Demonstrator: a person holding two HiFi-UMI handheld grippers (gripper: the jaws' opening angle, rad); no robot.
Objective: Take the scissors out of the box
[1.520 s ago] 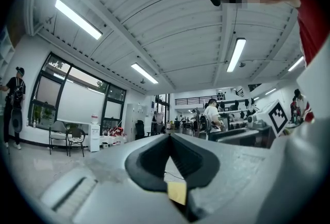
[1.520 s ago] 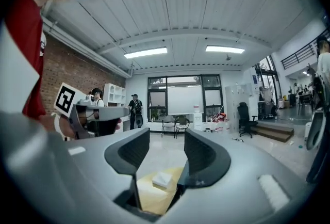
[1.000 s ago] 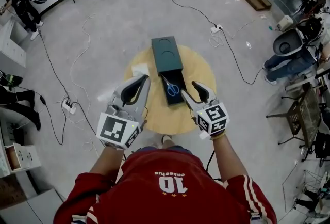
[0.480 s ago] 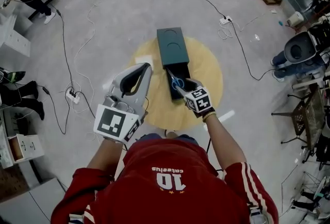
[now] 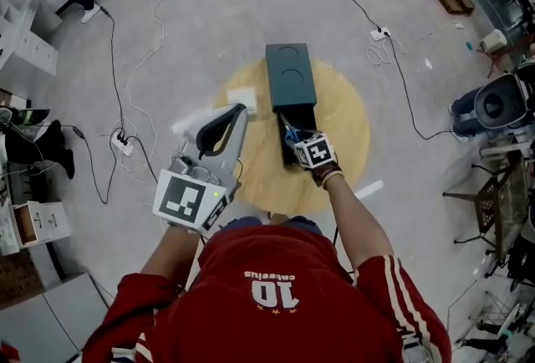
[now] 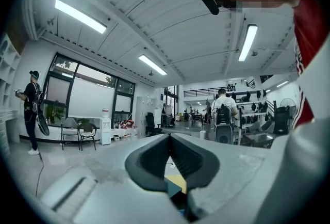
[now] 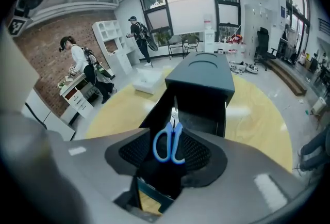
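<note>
Because the scissors (image 7: 169,135) are a small pair with blue plastic loops and thin metal blades, you may expect them to be light and stiff. They are also smooth, so they can slip or swing if you pinch only one loop. They lie in the open drawer part (image 7: 209,114) of the dark green box (image 7: 202,76), with the loops toward you and the blades pointing into the covered part. Your right claw (image 7: 168,149) is tilted down over them and its jaws are closing, with the two loops between the pads. I judge that the pads do not press on them yet. A good place to hold is across both loops where they meet, so that the blades keep together. Your left claw (image 6: 169,136) is closed with nothing in it. It hangs level above the left side of the tabletop (image 5: 347,131), apart from the box.

Please mind the edges. The drawer walls stand on both sides of the scissors, and the cover of the box begins just beyond the blade tips, so the free way seems to be up and back toward you. To the right of the box the round tabletop is bare, which gives room for putting down. On the left, a small white box (image 5: 242,99) sits near.
</note>
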